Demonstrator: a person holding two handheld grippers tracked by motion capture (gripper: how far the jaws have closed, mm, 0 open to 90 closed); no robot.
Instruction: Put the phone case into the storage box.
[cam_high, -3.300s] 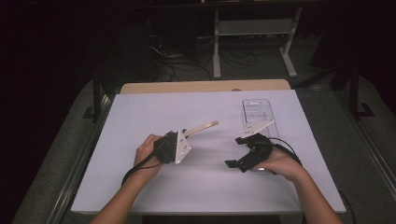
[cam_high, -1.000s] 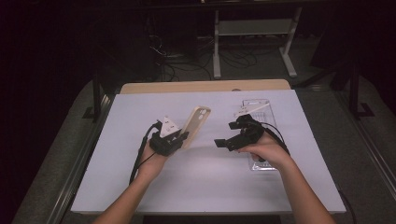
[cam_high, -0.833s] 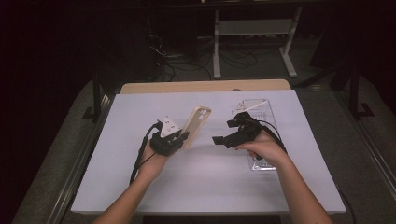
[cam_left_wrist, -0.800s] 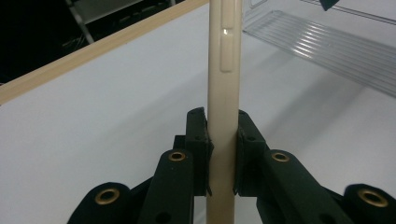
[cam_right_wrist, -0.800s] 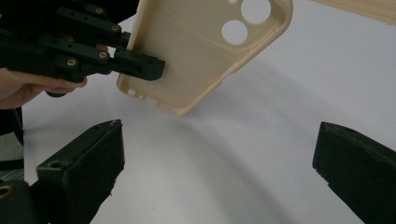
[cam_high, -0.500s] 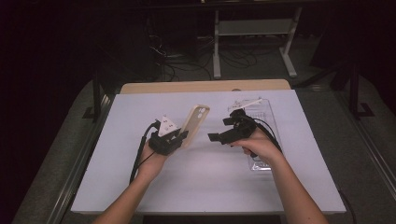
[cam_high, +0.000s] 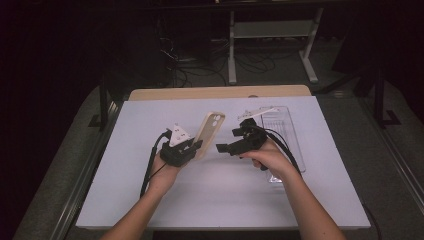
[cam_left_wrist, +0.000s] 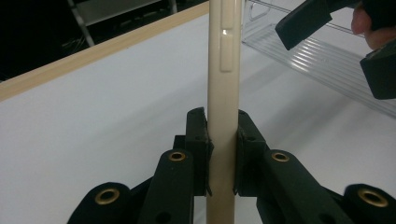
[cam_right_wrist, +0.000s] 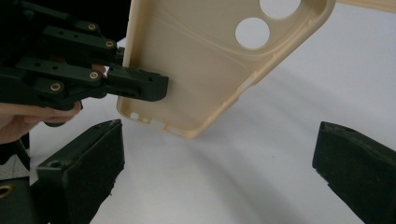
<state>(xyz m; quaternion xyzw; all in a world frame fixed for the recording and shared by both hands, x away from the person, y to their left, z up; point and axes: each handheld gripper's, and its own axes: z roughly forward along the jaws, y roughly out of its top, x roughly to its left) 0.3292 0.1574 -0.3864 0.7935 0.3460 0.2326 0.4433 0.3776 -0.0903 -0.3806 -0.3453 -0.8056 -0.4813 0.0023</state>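
A beige phone case (cam_high: 211, 130) stands upright above the white table, inner side toward the right. My left gripper (cam_high: 196, 148) is shut on its lower edge, and in the left gripper view the pads clamp the case's side (cam_left_wrist: 224, 70) from both sides, left gripper (cam_left_wrist: 223, 140). My right gripper (cam_high: 228, 140) hovers just right of the case, open with nothing between its jaws. In the right gripper view the case (cam_right_wrist: 196, 70) hangs ahead of the wide-open right gripper (cam_right_wrist: 219, 158), with the left gripper (cam_right_wrist: 140, 86) pinching it.
A clear plastic tray (cam_high: 284, 131) lies on the table behind the right hand, also in the left gripper view as the tray (cam_left_wrist: 317, 60). The white tabletop (cam_high: 200, 200) spreads in front of both hands. A wooden strip (cam_high: 220, 93) runs along the far edge.
The right gripper has moved left, closer to the case. The left gripper, which earlier held the case low and flat, now keeps it upright and still.
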